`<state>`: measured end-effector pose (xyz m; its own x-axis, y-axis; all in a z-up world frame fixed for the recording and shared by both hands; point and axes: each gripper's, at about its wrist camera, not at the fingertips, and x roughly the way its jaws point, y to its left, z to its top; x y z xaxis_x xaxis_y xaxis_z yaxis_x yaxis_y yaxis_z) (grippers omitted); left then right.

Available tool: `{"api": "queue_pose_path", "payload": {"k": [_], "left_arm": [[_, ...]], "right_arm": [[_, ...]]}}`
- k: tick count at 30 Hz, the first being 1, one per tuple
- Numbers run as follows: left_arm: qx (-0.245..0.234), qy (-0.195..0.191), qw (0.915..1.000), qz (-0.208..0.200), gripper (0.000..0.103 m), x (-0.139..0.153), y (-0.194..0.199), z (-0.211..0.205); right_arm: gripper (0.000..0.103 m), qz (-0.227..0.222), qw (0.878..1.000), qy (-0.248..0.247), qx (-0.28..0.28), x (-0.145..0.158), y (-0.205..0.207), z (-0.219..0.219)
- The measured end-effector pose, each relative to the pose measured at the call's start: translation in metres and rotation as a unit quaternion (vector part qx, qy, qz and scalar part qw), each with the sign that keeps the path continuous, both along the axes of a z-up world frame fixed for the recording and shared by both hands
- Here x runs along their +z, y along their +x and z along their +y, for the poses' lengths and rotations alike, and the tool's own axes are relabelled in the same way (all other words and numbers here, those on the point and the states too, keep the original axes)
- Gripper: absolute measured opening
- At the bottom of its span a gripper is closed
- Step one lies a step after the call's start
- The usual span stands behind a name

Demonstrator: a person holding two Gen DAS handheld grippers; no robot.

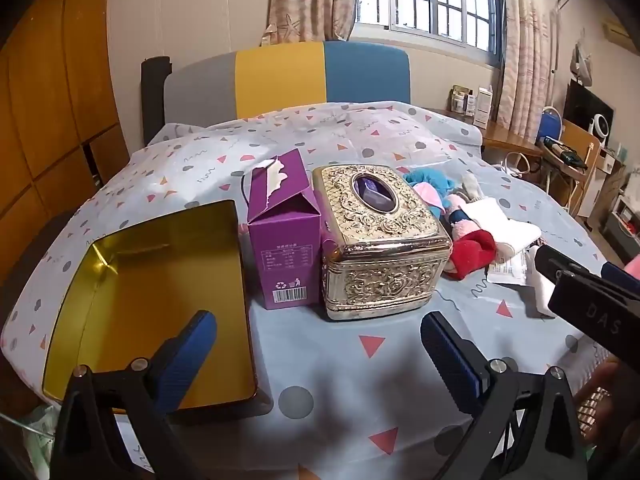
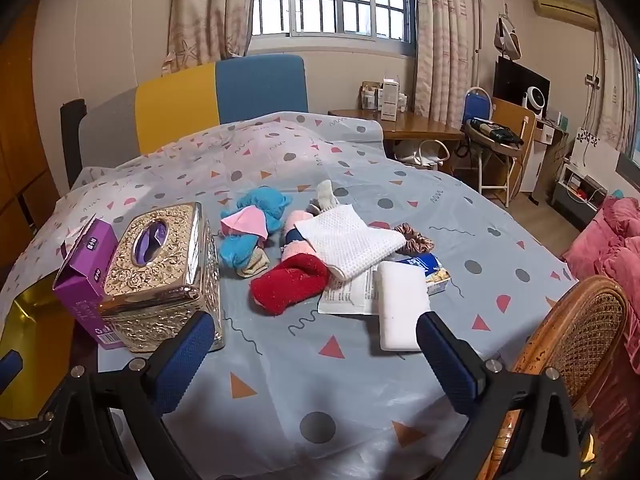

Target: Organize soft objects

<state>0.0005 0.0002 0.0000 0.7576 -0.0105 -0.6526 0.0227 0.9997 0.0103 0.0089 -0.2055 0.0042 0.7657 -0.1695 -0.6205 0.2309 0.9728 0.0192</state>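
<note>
Rattan chair (image 2: pixel 576 344) beside table; striped chair (image 1: pixel 280 76) behind; window (image 2: pixel 332 0).

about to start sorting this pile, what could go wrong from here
1. The red sock lies under the white waffle cloth, so lifting either may drag the other.
2. The white block sits on a paper leaflet, which may slide with it.
3. The purple carton stands beside the gold tin; an arm swinging towards the tin could tip it.
</note>
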Motion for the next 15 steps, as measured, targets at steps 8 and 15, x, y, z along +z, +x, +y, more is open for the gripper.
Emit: {"api": "queue_pose_path", "payload": {"k": [8,15], "left_arm": [[0.004,0.001,1.0,-0.006,0.103,0.0,-0.001,0.002],[0.014,0.002,0.9999,-0.006,0.103,0.003,-0.002,0.009]], "right_arm": [[0.103,-0.003,1.0,-0.008,0.005,0.001,0.002,0.005],[0.103,-0.005,1.0,-0.008,0.012,0.002,-0.001,0.006]]}}
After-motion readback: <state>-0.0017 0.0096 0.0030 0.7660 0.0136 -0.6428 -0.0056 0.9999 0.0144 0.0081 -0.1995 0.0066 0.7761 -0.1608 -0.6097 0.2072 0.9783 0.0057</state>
